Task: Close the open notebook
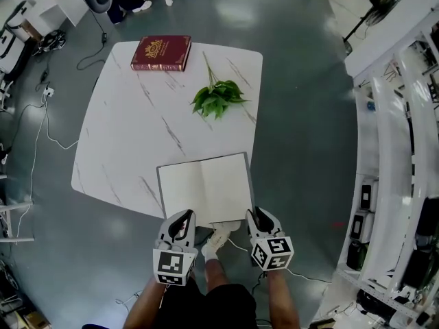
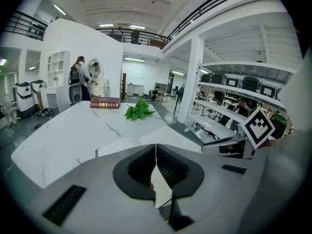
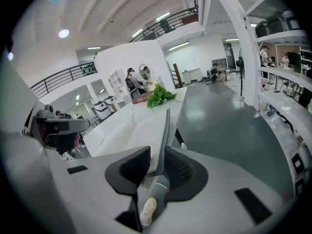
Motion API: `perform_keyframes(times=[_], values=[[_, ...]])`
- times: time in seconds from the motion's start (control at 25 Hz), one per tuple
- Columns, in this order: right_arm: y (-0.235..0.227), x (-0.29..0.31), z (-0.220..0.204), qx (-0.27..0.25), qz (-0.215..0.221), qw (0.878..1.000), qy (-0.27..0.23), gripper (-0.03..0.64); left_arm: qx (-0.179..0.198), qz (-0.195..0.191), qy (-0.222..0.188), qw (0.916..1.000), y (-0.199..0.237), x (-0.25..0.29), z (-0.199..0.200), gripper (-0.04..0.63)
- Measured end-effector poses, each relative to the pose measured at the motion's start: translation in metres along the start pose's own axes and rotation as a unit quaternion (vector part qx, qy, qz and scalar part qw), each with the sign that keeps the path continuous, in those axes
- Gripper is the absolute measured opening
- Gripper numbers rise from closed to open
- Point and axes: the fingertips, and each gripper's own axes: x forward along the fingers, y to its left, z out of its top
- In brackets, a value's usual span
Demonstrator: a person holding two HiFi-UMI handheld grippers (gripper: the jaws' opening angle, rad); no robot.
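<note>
Your right gripper (image 1: 256, 215) is clamped on the near right corner of the open notebook (image 1: 206, 187) at the near edge of the table (image 1: 123, 129), likely to fold that half over, while your left gripper (image 1: 184, 216), jaws together and empty, hangs by the left corner.

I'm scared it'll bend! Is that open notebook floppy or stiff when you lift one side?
Probably fairly stiff: the notebook edge in the right gripper looks straight, not drooping. Likely light, being thin and flat. It may slide on the smooth marble table.

Open notebook (image 1: 204, 187) at white table's (image 1: 130, 136) near edge, left gripper (image 1: 184, 219) and right gripper (image 1: 259, 216) by its corners
</note>
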Motion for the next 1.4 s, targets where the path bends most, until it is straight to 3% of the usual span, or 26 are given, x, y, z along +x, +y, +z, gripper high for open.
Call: perform_keyframes(times=[0.4,0.84,1.4], values=[[0.040,-0.032,0.029,-0.039,0.012,0.999,-0.013,0.071,0.012,0.017,-0.041,0.9989,0.005,-0.046,0.041,0.025],[0.103,-0.048,0.051,-0.089,0.036,0.995,-0.033,0.038,0.004,0.033,-0.074,0.9967,0.024,-0.090,0.057,0.025],[0.181,-0.039,0.051,-0.150,0.088,0.984,-0.025,0.029,-0.020,0.065,-0.084,0.9941,0.065,-0.128,0.041,0.025]])
